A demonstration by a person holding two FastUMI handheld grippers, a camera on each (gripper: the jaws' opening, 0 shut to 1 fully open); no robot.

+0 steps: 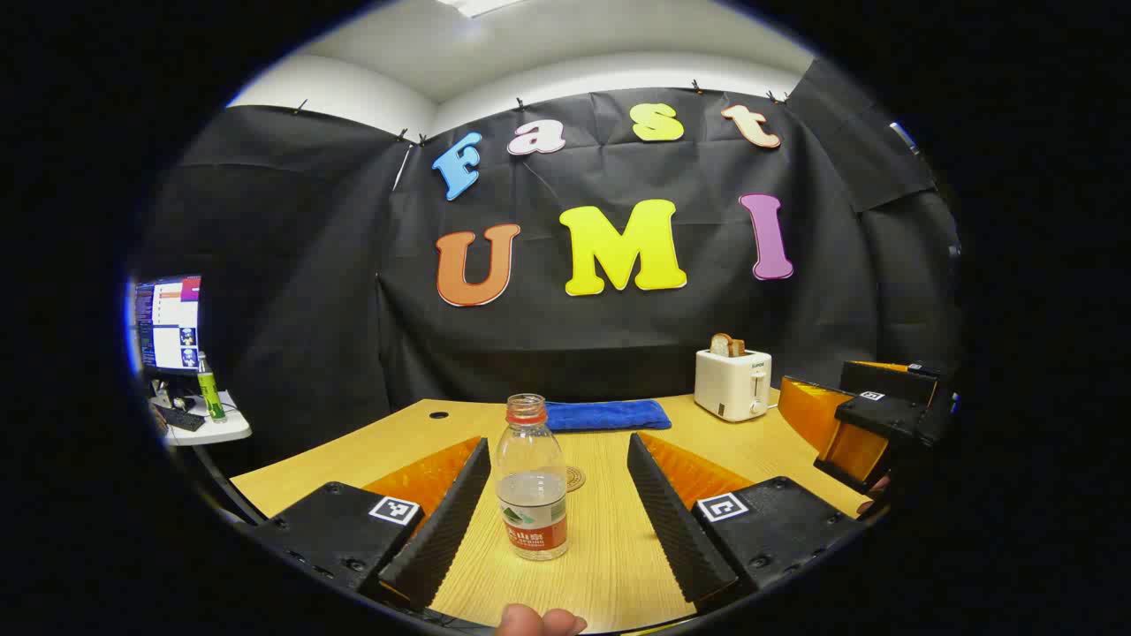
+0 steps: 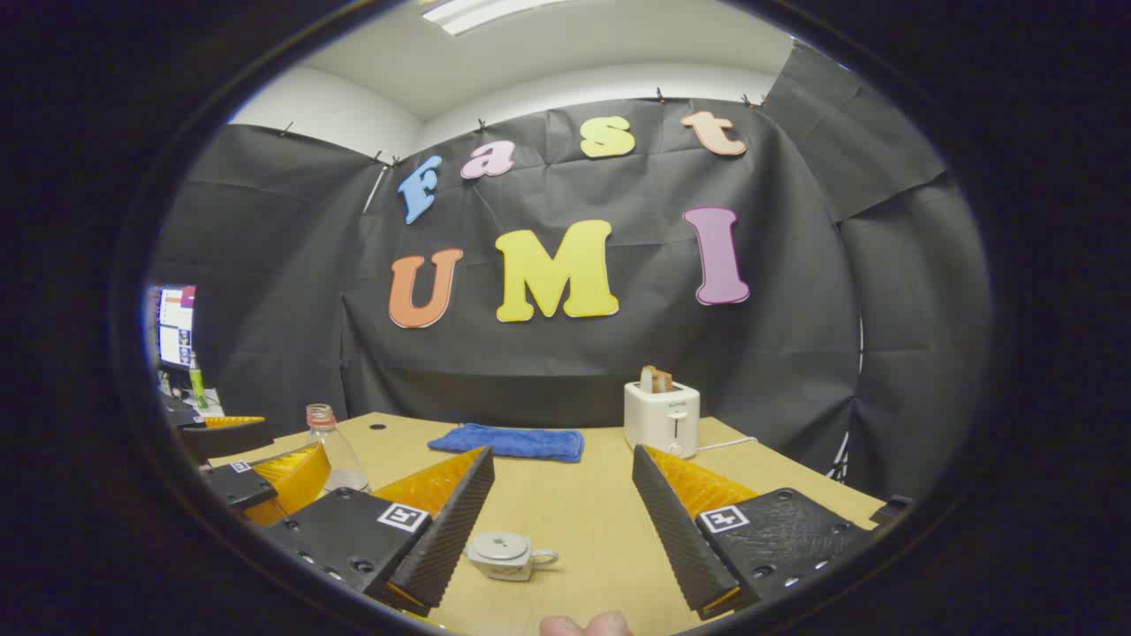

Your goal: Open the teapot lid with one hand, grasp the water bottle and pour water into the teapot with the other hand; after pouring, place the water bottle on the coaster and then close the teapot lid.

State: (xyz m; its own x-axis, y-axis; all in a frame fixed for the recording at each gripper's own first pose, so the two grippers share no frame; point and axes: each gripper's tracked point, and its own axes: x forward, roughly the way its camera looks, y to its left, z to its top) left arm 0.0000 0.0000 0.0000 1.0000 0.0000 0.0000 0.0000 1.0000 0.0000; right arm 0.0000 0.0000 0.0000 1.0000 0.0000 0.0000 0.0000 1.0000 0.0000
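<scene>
Both claws are wide open and hold nothing, the left claw [image 1: 548,521] around the capless water bottle [image 1: 531,481] on the counter [image 1: 610,565], the right claw [image 2: 561,521] by the small teapot [image 2: 504,555], so a bump could spill water.

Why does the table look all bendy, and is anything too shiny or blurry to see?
Left gripper view: the fisheye lens curves the table edge; the water bottle is sharp, with only soft shine. Right gripper view: same bending; the teapot is clear, while the ceiling light glares white.
</scene>
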